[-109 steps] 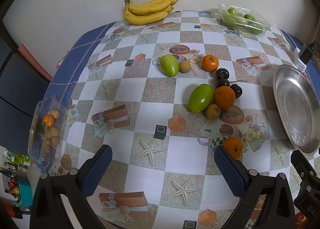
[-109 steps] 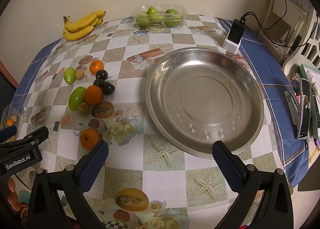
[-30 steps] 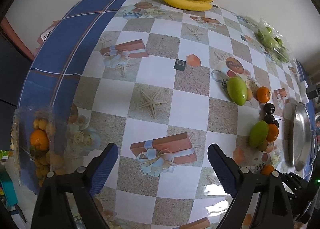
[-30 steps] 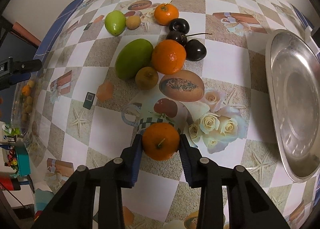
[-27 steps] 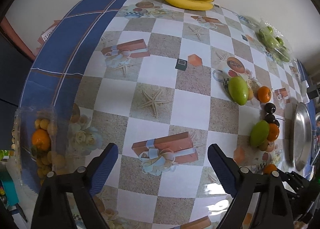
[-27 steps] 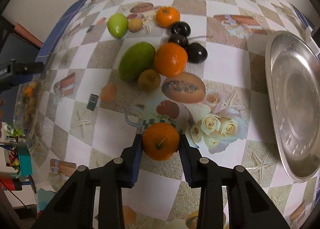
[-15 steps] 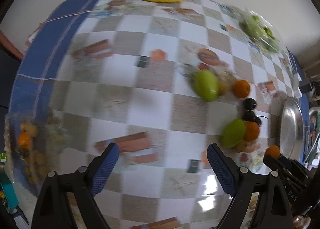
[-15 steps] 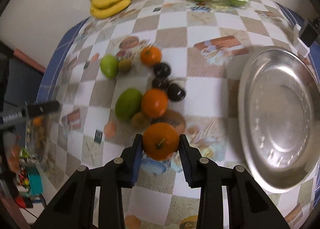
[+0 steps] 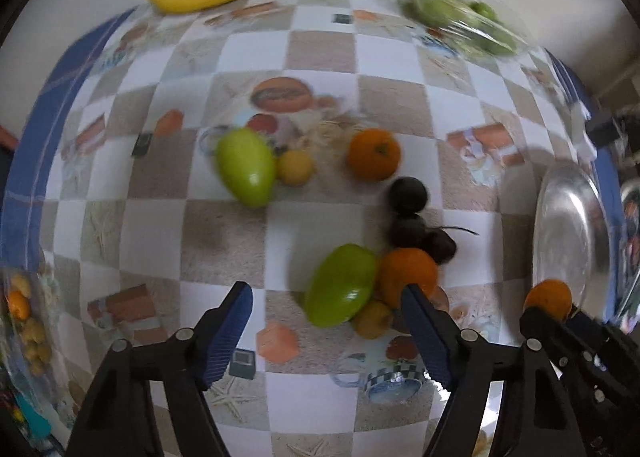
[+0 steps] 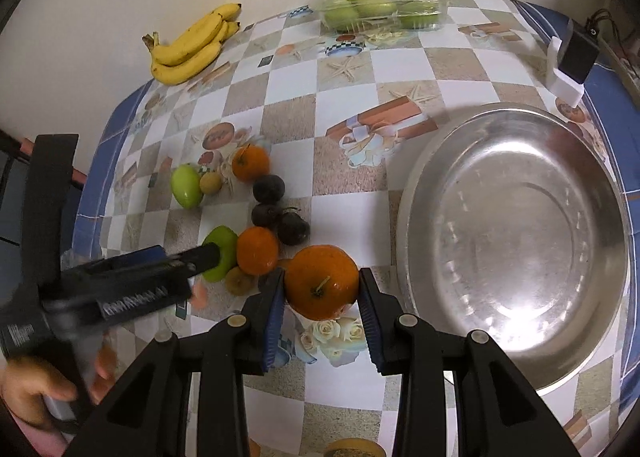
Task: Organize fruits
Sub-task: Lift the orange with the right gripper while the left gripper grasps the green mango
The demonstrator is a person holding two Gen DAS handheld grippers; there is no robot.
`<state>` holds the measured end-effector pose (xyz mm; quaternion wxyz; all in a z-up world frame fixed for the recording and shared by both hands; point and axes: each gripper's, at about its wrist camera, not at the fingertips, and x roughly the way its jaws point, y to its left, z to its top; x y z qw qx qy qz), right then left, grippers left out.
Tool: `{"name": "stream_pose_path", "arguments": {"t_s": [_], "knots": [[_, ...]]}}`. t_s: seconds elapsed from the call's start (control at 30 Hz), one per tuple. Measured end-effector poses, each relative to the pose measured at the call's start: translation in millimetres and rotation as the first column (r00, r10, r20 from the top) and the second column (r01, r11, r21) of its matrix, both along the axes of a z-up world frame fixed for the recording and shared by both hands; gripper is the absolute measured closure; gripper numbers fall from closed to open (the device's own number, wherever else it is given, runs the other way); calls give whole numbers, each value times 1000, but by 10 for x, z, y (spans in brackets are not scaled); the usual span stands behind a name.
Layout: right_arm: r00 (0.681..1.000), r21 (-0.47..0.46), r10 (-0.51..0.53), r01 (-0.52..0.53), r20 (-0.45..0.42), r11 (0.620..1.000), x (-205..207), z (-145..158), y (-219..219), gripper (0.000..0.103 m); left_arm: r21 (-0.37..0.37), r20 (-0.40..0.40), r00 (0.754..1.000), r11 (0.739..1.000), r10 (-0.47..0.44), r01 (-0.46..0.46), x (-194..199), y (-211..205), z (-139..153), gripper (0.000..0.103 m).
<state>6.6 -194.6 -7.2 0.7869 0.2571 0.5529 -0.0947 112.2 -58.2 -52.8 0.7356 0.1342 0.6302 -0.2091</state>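
Right gripper [image 10: 322, 305]: I have it clamped on a round orange tangerine with a green stem stub [image 10: 322, 282], both blue pads pressing its sides, lifted clear of the checked tablecloth [image 10: 352, 69].
Held fruit, place: just left of the rim of the wide, shallow steel basin [image 10: 516, 241], not yet over it.
Left gripper [image 9: 326, 331]: jaws apart and gripping nothing; they have just been closing partway. Nothing sits between the pads yet.
Left gripper, aim: pointing down at the near cluster, where a large oval green mango [image 9: 340, 291] lies touching a second orange tangerine [image 9: 408, 271] and a small tan fruit [image 9: 372, 319].
Still on the cloth: three dark plums [image 10: 276, 213], a smaller green mango [image 10: 186, 185] beside another small tan fruit [image 10: 211, 182], and a third tangerine [image 10: 251, 163].
Far edge: a bunch of yellow bananas [image 10: 192, 45] and a clear plastic clamshell of green fruit [image 10: 380, 7], both untouched.
Basin: bare inside; I see no fruit in it.
Progress, my read: barely begun. First fruit is in transit, nearly all sorting remains.
Next, likely: carry the held tangerine over the basin and release it, while my left closes on the mango.
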Motion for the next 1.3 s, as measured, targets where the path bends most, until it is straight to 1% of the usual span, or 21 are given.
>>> {"name": "stream_pose_path", "arguments": {"t_s": [0.03, 0.1, 0.17, 0.2, 0.23, 0.3, 0.4, 0.5, 0.63, 0.7, 0.9, 1.03, 1.1, 1.2, 1.3], "knots": [[1000, 0, -1, 1, 0, 1000, 3, -1, -4, 66, -1, 0, 1000, 1000, 3, -3, 6, -17, -4, 31], [1000, 7, -7, 7, 1, 1000, 0, -5, -12, 66, -11, 3, 1000, 1000, 22, -22, 38, -37, 1, 36], [1000, 18, -8, 8, 5, 1000, -11, -1, -23, 66, -10, 15, 999, 999, 35, -35, 73, -44, 1, 36], [1000, 20, -9, 9, 7, 1000, -15, 3, -28, 66, -11, 16, 999, 999, 43, -42, 83, -43, -2, 38], [1000, 21, -11, 10, 9, 1000, -19, 7, -35, 66, -10, 16, 999, 999, 52, -52, 82, -36, -10, 44], [1000, 25, -14, 14, 12, 1000, -21, 13, -47, 66, -14, 16, 997, 997, 71, -70, 72, -24, -22, 49], [1000, 39, -13, 12, 21, 999, -17, 24, -47, 66, -23, 10, 996, 996, 88, -88, 50, -36, -80, 50], [1000, 48, -8, 7, 24, 999, -16, 20, -41, 66, 12, 40, 994, 994, 104, -104, 18, -64, -128, 50], [1000, 59, 1, -2, 19, 998, -10, -9, -29, 66, -1, 59, 992, 993, 115, -115, 26, -52, -139, 49], [1000, 61, 3, -4, 18, 998, -7, -16, -25, 66, -14, 58, 990, 992, 129, -128, 44, -32, -156, 48], [1000, 46, 0, -1, 15, 999, -21, -12, -16, 66, -74, 56, 981, 981, 186, -181, 152, 146, -132, 48], [1000, 36, -9, 8, 14, 999, -29, 7, -27, 66, -103, 59, 962, 961, 265, -258, 259, 336, -58, 48], [1000, 32, -10, 10, 15, 999, -26, 19, -29, 66, -120, 59, 957, 954, 282, -274, 288, 397, -37, 49], [1000, 29, -5, 5, 15, 1000, -15, 23, -11, 66, -145, 41, 960, 953, 276, -268, 240, 435, -24, 49], [1000, 29, 4, -4, 12, 1000, -4, 14, 12, 66, -126, 41, 967, 961, 253, -246, 239, 386, -83, 49]]}}
